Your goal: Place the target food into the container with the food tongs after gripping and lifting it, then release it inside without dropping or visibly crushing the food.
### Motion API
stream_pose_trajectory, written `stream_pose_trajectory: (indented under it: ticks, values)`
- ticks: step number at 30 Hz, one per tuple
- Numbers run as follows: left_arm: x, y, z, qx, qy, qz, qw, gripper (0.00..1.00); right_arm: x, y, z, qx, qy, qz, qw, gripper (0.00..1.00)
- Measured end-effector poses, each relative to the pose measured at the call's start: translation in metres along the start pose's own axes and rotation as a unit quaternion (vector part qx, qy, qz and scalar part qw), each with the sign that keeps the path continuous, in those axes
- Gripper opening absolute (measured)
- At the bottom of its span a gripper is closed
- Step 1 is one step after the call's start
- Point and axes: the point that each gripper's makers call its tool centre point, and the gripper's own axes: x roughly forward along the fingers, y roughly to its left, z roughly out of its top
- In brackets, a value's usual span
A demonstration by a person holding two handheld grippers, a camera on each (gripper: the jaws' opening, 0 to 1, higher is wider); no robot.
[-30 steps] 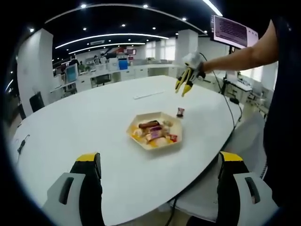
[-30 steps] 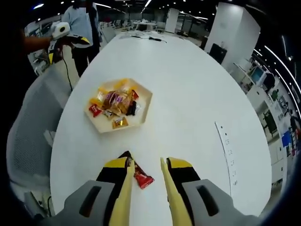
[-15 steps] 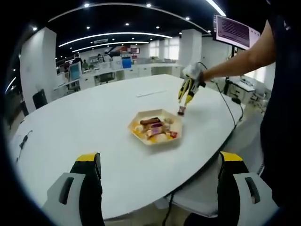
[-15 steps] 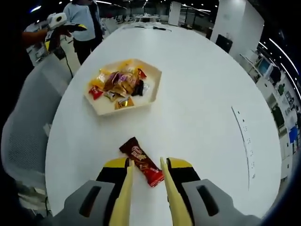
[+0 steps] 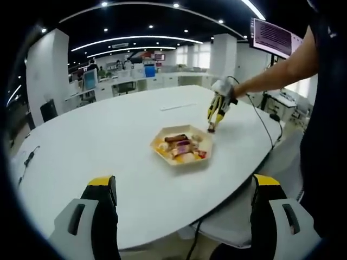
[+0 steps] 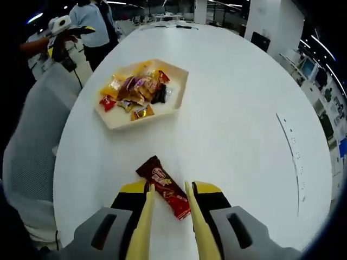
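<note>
Table: my work surface is a large white oval table [image 6: 233,108]; bare white top around the snack bar and between it and the tray.
Tray: a pale hexagonal tray [image 6: 176,97] sits ahead of my right gripper, well apart from the bar, heaped with wrapped snacks [image 6: 138,89] in yellow, red, purple and dark wrappers. Also seen in the left gripper view [image 5: 162,157].
Other items: a long white strip [image 6: 295,162] with marks lies on the table off to one side. A grey mesh chair [image 6: 32,135] stands at the table edge. A person [image 6: 95,21] stands beyond the far end.
Obstructions: nothing lies between the bar and the tray.
Snack bar: dark red wrapped bar [image 6: 165,187], flat on the table, between my yellow tong tips. Its long axis runs diagonally across the jaw line, far end toward the tray side, near end under the tips.
Right gripper [image 6: 167,203]: tongs parted, straddling the bar; contact with the wrapper I cannot tell.
Left gripper [image 5: 181,216]: jaws wide apart, holding nothing, off the table edge.
</note>
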Motion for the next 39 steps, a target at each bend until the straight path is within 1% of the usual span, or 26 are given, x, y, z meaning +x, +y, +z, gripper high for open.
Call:
stream_pose_trajectory:
  ticks: [3,5,7,8,9,11,14,16,17,18,19,20,21,22,23,27,30,34,39]
  values:
    - [0.0,0.0,0.003,-0.01,-0.009,-0.003,0.9999,0.99,0.0,0.007,-0.006,-0.005,0.009,0.005,0.9999,0.3]
    - [0.001,0.001,0.002,-0.012,-0.01,-0.003,0.9999,0.99,-0.002,0.012,-0.005,-0.004,0.009,0.009,0.9999,0.3]
    - [0.003,0.0,0.0,-0.01,-0.009,-0.004,0.9999,0.99,-0.003,0.021,-0.004,-0.001,0.01,0.022,0.9997,0.3]
    - [0.003,0.0,0.0,-0.011,-0.01,-0.006,0.9999,0.99,-0.004,0.023,-0.004,-0.006,0.012,0.022,0.9997,0.3]
    - [0.004,-0.002,0.002,-0.012,-0.011,-0.008,0.9998,0.99,-0.004,0.023,-0.006,-0.014,0.017,0.017,0.9996,0.3]
    - [0.006,-0.002,0.002,-0.011,-0.012,-0.009,0.9998,0.99,-0.003,0.021,-0.008,-0.017,0.02,0.012,0.9996,0.3]
    - [0.007,-0.004,0.004,-0.01,-0.014,-0.011,0.9998,0.99,0.001,0.013,-0.014,-0.02,0.027,-0.009,0.9994,0.31]
    - [0.007,-0.004,0.005,-0.01,-0.016,-0.012,0.9998,0.99,0.005,0.009,-0.018,0.004,0.027,-0.032,0.9991,0.3]
    - [0.007,-0.003,0.006,-0.01,-0.017,-0.012,0.9997,0.99,0.009,0.014,-0.019,-0.003,0.031,-0.026,0.9992,0.3]
    - [0.007,-0.003,0.006,-0.011,-0.018,-0.011,0.9997,0.99,0.007,0.014,-0.016,-0.01,0.026,-0.033,0.999,0.29]
    - [0.008,-0.003,0.006,-0.011,-0.018,-0.011,0.9997,0.99,0.007,0.013,-0.015,0.007,0.032,-0.037,0.9988,0.28]
    - [0.008,-0.003,0.007,-0.01,-0.018,-0.011,0.9997,0.99,0.007,0.01,-0.014,0.005,0.032,-0.041,0.9986,0.27]
    - [0.009,-0.004,0.007,-0.009,-0.018,-0.012,0.9997,0.99,0.007,0.01,-0.016,0.005,0.04,-0.048,0.998,0.26]
    - [0.009,-0.004,0.007,-0.009,-0.018,-0.012,0.9997,0.99,0.007,0.009,-0.014,0.019,0.035,-0.053,0.9978,0.24]
    - [0.009,-0.004,0.007,-0.008,-0.019,-0.013,0.9997,0.99,0.007,0.007,-0.015,0.03,0.04,-0.06,0.997,0.24]
    - [0.01,-0.004,0.008,-0.01,-0.021,-0.014,0.9996,0.99,0.007,0.007,-0.015,0.046,0.044,-0.064,0.9959,0.23]
    - [0.01,-0.006,0.009,-0.007,-0.021,-0.02,0.9995,0.99,0.006,0.006,-0.015,0.056,0.044,-0.072,0.9949,0.23]
    - [0.009,-0.003,0.012,-0.009,-0.026,-0.018,0.9995,0.99,0.003,0.005,-0.016,0.064,0.045,-0.075,0.9942,0.23]
    - [0.01,-0.003,0.015,-0.006,-0.029,-0.02,0.9994,0.99,-0.006,0.004,-0.013,0.092,0.037,-0.082,0.9917,0.23]
